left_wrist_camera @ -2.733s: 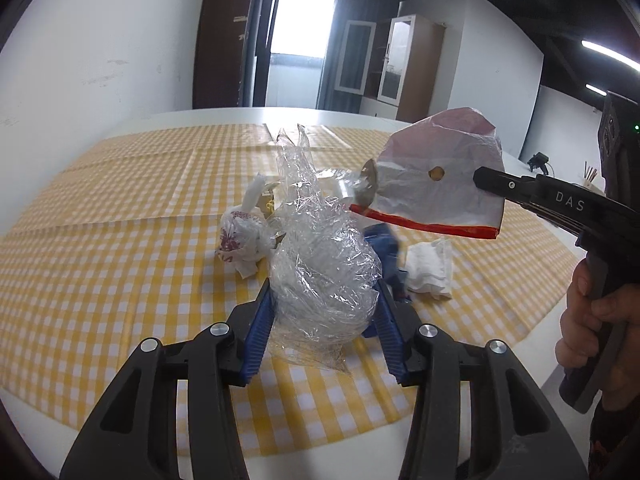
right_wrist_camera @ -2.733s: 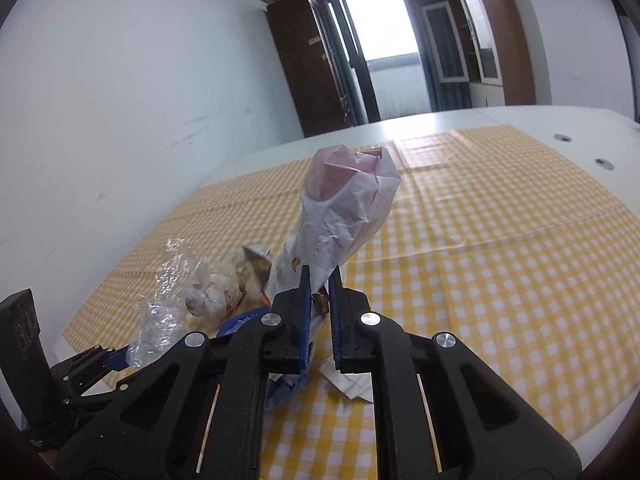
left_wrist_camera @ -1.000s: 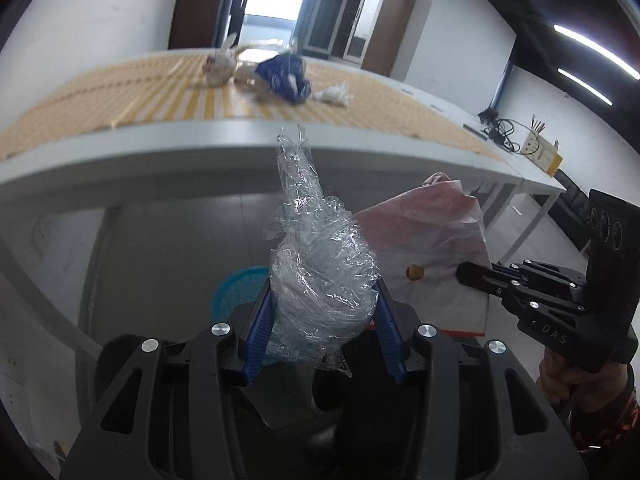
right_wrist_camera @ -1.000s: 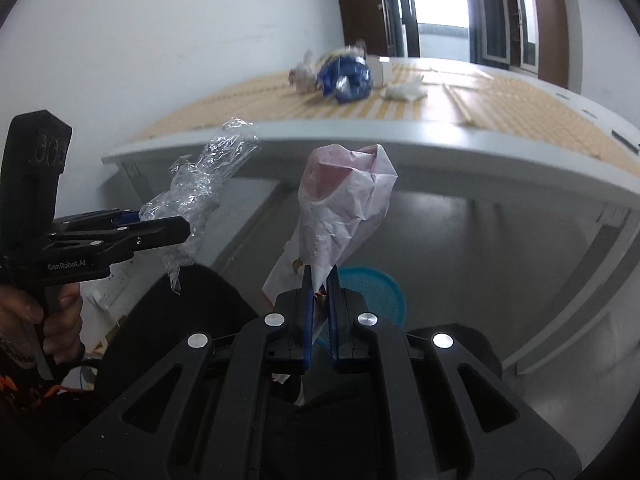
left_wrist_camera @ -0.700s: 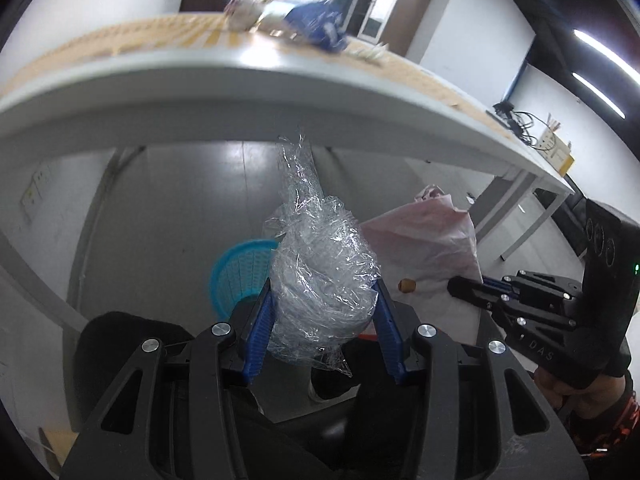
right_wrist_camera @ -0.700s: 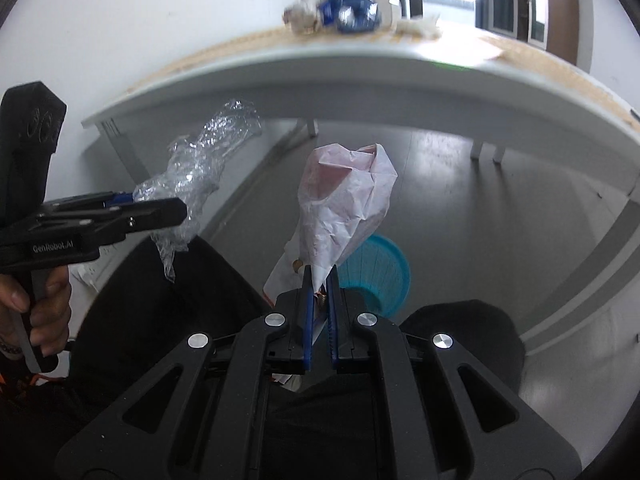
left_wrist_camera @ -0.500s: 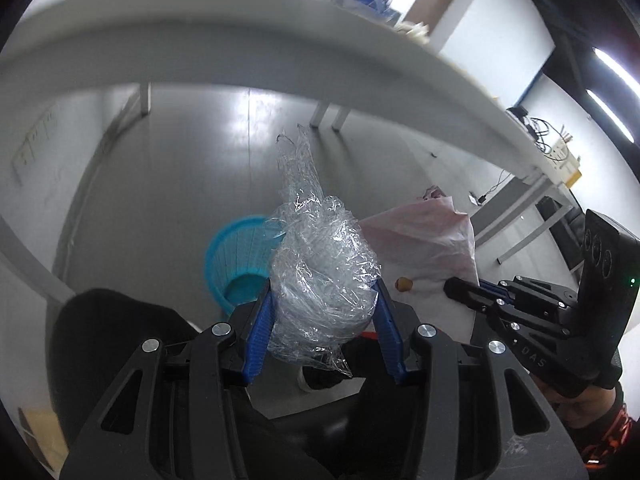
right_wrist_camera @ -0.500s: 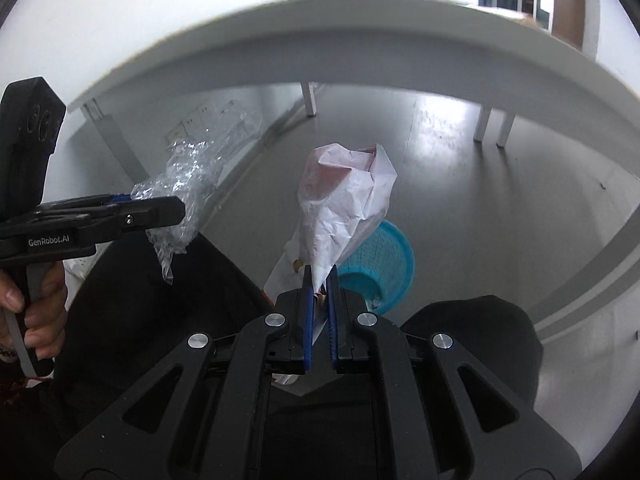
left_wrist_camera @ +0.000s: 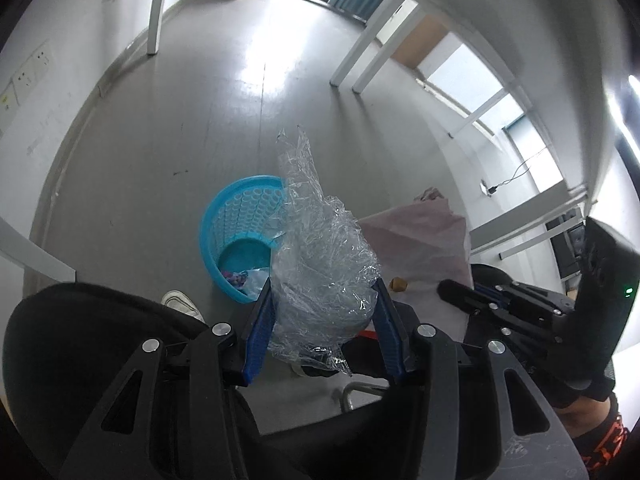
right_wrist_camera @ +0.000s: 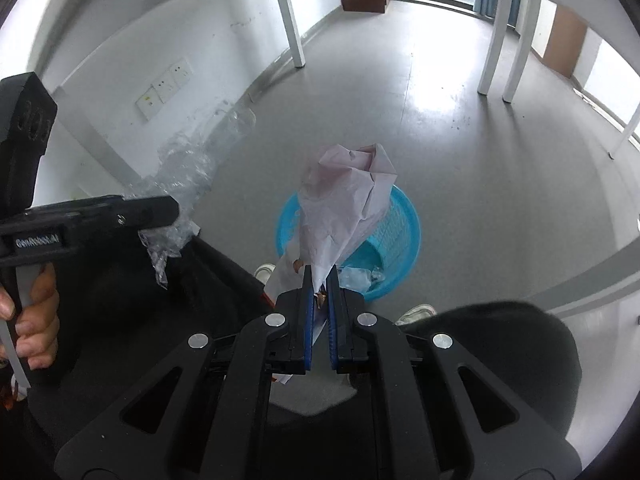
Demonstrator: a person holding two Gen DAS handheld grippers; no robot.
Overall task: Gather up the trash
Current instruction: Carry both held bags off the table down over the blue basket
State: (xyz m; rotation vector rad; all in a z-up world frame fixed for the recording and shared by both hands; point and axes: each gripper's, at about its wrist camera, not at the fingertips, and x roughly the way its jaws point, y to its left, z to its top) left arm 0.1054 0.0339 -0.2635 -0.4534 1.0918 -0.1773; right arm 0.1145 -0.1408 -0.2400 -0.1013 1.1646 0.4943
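Note:
My left gripper (left_wrist_camera: pixel 324 304) is shut on a crumpled clear plastic wrapper (left_wrist_camera: pixel 320 264), which stands up between its blue pads. My right gripper (right_wrist_camera: pixel 320 280) is shut on a pinkish-white paper bag (right_wrist_camera: pixel 344 200); the same paper bag (left_wrist_camera: pixel 424 240) shows to the right in the left wrist view. A blue plastic bin (left_wrist_camera: pixel 240 236) stands on the grey floor below and ahead of both grippers, with some trash at its bottom. In the right wrist view the blue bin (right_wrist_camera: pixel 396 240) lies directly behind the bag. The left gripper (right_wrist_camera: pixel 160 208) with its wrapper (right_wrist_camera: pixel 188 176) hangs to the left there.
White table legs (right_wrist_camera: pixel 292 24) stand on the floor beyond the bin. The person's dark-clothed knees (left_wrist_camera: pixel 80 344) and white shoes (left_wrist_camera: pixel 180 304) sit close to the bin. A wall with sockets (right_wrist_camera: pixel 164 88) runs along the left.
Both grippers have dropped from table height to below the table edge and tilted downward. The blue bin has come into full view beneath them. Both grips are unchanged.

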